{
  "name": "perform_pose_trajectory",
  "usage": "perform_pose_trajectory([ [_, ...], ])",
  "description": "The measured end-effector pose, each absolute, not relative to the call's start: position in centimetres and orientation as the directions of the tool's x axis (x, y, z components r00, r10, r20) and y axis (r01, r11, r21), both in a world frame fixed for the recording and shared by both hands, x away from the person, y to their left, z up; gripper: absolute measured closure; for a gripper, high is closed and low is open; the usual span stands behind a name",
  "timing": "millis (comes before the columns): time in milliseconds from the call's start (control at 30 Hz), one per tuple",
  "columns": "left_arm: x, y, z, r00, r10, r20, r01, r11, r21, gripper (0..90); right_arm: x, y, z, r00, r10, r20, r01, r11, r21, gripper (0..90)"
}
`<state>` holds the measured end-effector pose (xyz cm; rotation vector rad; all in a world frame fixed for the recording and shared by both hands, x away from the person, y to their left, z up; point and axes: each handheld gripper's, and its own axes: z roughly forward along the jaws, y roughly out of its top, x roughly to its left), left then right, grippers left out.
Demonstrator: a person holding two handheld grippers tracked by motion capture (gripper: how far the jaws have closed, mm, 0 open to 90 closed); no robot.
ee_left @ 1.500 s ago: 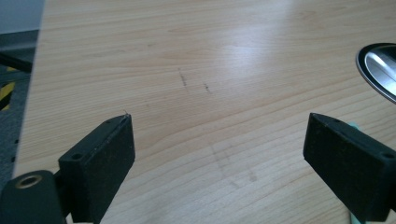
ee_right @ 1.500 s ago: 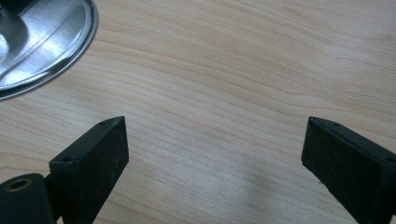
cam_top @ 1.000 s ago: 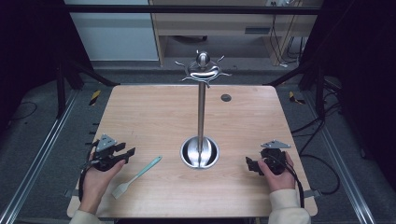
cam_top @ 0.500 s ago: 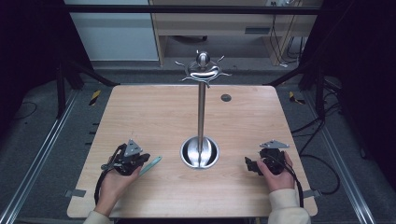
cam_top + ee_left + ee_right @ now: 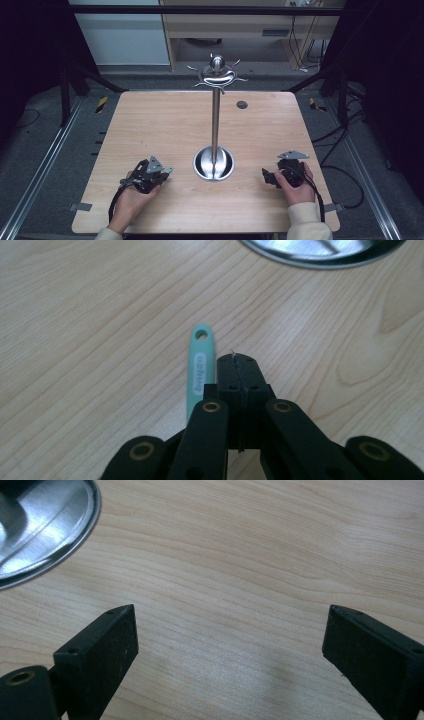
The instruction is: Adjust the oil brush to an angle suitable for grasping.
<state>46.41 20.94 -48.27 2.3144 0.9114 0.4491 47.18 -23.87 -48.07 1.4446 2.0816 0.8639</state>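
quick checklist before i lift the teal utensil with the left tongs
1. Left tongs shut: ok.
2. Teal handle between the jaws: not ok; it lies beside the closed jaws.
3. Right tongs open, resting apart from the work: ok.
4. Stand base apart from the left tongs: ok.
5. Stand hooks free to take a utensil: ok, nothing hangs there.

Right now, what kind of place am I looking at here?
Most likely a lab recording station, not a kitchen: a bare wooden table fenced by a dark metal frame, cables trailing on grey carpet, and one metal utensil stand set up as a prop.
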Motion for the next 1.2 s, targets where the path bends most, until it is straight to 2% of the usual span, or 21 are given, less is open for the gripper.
perform_pose_trajectory([
  [433, 46.7, 21.2, -48.8, 0.700, 0.709, 0.086, 0.518, -0.587, 0.623, 90.0, 47.1, -24.2, -47.9, -0.335, 0.942, -0.020, 0.642, 0.244, 0.727, 8.3],
  [667, 47.2, 22.7, -48.4, 0.646, 0.758, 0.086, 0.545, -0.537, 0.644, 90.0, 47.1, -24.2, -47.9, -0.336, 0.942, -0.018, 0.642, 0.243, 0.728, 8.3],
  [867, 46.6, 24.1, -46.4, 0.607, 0.790, 0.089, 0.558, -0.504, 0.659, 90.0, 47.0, -24.2, -47.8, -0.331, 0.943, -0.014, 0.642, 0.236, 0.729, 8.3],
  [967, 46.2, 24.3, -45.5, 0.594, 0.798, 0.098, 0.592, -0.517, 0.618, 88.0, 47.1, -24.2, -47.7, -0.329, 0.944, -0.007, 0.643, 0.230, 0.730, 8.3],
  [1100, 46.1, 24.4, -43.9, 0.592, 0.798, 0.113, 0.628, -0.544, 0.556, 81.0, 47.0, -24.1, -47.7, -0.338, 0.941, -0.015, 0.637, 0.240, 0.733, 8.3],
  [1167, 46.1, 24.3, -43.2, 0.600, 0.791, 0.120, 0.647, -0.568, 0.509, 74.8, 47.0, -24.0, -47.7, -0.339, 0.941, -0.015, 0.638, 0.242, 0.731, 8.2],
  [1200, 46.1, 24.2, -42.9, 0.607, 0.785, 0.122, 0.656, -0.582, 0.481, 67.7, 47.0, -24.0, -47.7, -0.345, 0.939, -0.014, 0.635, 0.244, 0.732, 8.2],
])
